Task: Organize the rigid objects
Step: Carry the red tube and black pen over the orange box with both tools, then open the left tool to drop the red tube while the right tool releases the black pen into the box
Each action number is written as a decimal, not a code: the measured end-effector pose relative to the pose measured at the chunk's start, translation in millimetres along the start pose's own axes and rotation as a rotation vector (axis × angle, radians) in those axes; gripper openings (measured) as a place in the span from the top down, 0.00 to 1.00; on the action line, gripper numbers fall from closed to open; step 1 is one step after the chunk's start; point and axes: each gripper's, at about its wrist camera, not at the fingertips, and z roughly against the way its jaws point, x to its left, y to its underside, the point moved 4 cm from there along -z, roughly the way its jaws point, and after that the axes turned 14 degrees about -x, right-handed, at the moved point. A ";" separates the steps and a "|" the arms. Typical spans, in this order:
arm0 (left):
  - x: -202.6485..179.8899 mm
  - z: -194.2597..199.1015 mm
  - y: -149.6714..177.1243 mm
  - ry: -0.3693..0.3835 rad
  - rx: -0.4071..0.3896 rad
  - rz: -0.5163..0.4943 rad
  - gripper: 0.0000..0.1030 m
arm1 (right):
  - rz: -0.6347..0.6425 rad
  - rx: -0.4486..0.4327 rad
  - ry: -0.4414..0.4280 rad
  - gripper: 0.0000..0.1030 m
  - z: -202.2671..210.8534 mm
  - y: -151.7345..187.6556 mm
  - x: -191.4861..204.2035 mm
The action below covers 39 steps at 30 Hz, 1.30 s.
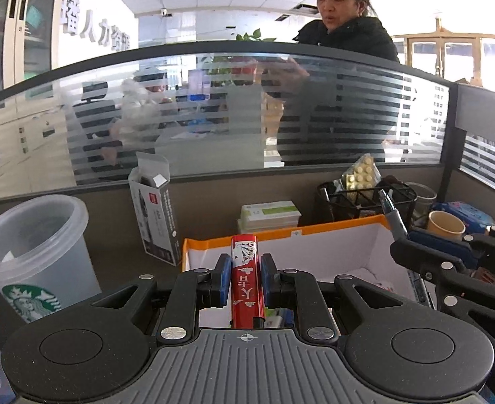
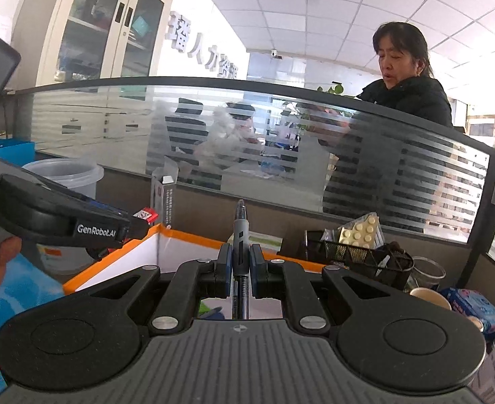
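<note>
My left gripper point(image 1: 245, 274) is shut on a red pack of playing cards point(image 1: 246, 279), held upright above the orange-rimmed white box point(image 1: 315, 232). My right gripper point(image 2: 240, 264) is shut on a grey pen point(image 2: 239, 232), its tip pointing up, over the same box point(image 2: 193, 235). In the left wrist view the right gripper point(image 1: 416, 252) with the pen point(image 1: 394, 215) shows at the right. In the right wrist view the left gripper point(image 2: 112, 232) with the red pack point(image 2: 144, 215) shows at the left.
A clear Starbucks cup point(image 1: 35, 252) stands at the left. An open grey carton point(image 1: 156, 215) stands behind the box. A black mesh holder point(image 1: 365, 202) with pill blisters point(image 1: 362, 175), a paper cup point(image 1: 446, 225) and stacked white boxes point(image 1: 269, 217) sit by the glass partition point(image 1: 247, 107).
</note>
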 end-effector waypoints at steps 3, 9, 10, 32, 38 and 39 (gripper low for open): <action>-0.3 -11.2 -1.6 0.002 0.007 -0.002 0.84 | -0.003 -0.001 0.000 0.90 -8.9 -2.0 -4.5; 1.9 -34.8 -0.1 -0.005 0.027 -0.014 0.84 | 0.022 0.011 -0.012 0.90 -30.8 0.3 -5.3; 2.4 -39.0 1.4 -0.005 0.035 -0.014 0.84 | 0.020 0.018 -0.016 0.90 -35.1 2.9 -4.1; 2.5 -77.4 47.5 0.020 0.180 -0.054 0.84 | 0.000 0.133 -0.016 0.90 -72.6 51.1 -10.2; 1.6 -78.5 57.6 0.026 0.209 -0.068 0.84 | -0.029 0.218 -0.032 0.90 -82.6 71.5 -12.2; 1.4 -78.7 59.1 0.028 0.212 -0.069 0.84 | -0.032 0.225 -0.033 0.90 -83.4 73.6 -12.3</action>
